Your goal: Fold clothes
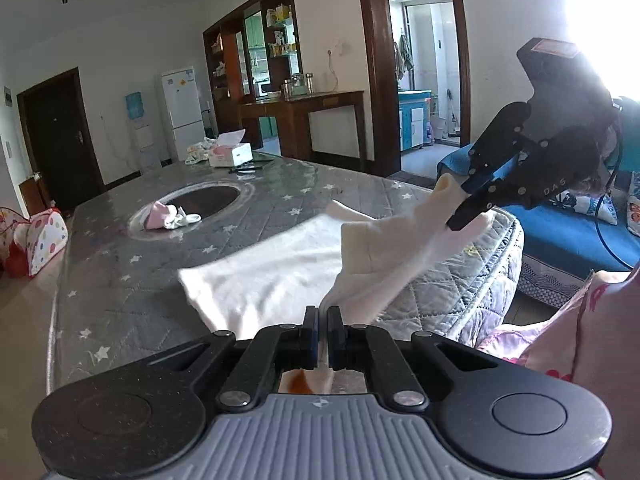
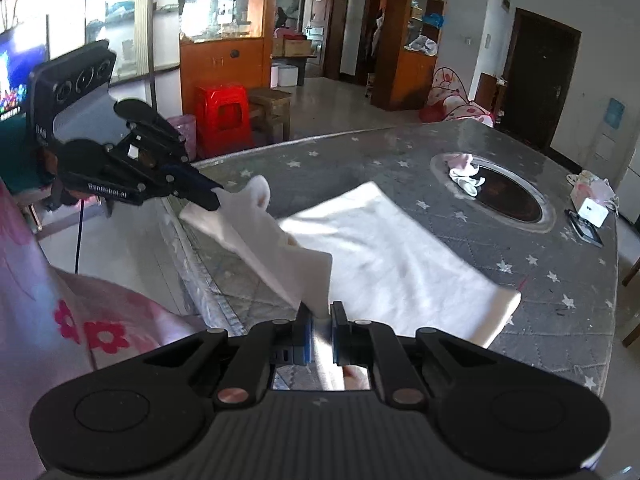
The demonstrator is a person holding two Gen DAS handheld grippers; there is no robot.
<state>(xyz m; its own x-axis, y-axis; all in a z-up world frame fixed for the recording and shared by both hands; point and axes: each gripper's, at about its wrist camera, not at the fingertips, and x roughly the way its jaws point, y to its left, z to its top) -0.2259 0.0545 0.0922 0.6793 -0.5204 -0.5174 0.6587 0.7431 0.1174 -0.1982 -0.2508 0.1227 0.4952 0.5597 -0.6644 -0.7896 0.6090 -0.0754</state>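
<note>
Across the grey quilted star-print worktop (image 1: 168, 276) lies a white soft cloth garment (image 1: 272, 276), its far part flat in mid frame and its near edge raised off the surface; at the bottom centre of the left wrist view the left gripper (image 1: 323, 322) has its fingers nearly together, pinching a bunched corner of that garment; at the right of the same view the right gripper (image 1: 460, 216) clamps the opposite raised corner, the cloth stretched between the two; from the right wrist view the right gripper (image 2: 322, 320) sits at bottom centre with fingers narrow on a fold of the garment (image 2: 384, 256), and the left gripper (image 2: 214, 200) holds its corner at left of frame; further back, a small pink and white bundle of clothing (image 1: 168, 216) rests on the rim of a dark round recess (image 1: 208, 200) in the worktop; a white tissue box (image 1: 230, 154) stands near the far edge; a pink flower-print sleeve (image 2: 92, 320) fills the lower left of the right wrist view.
</note>
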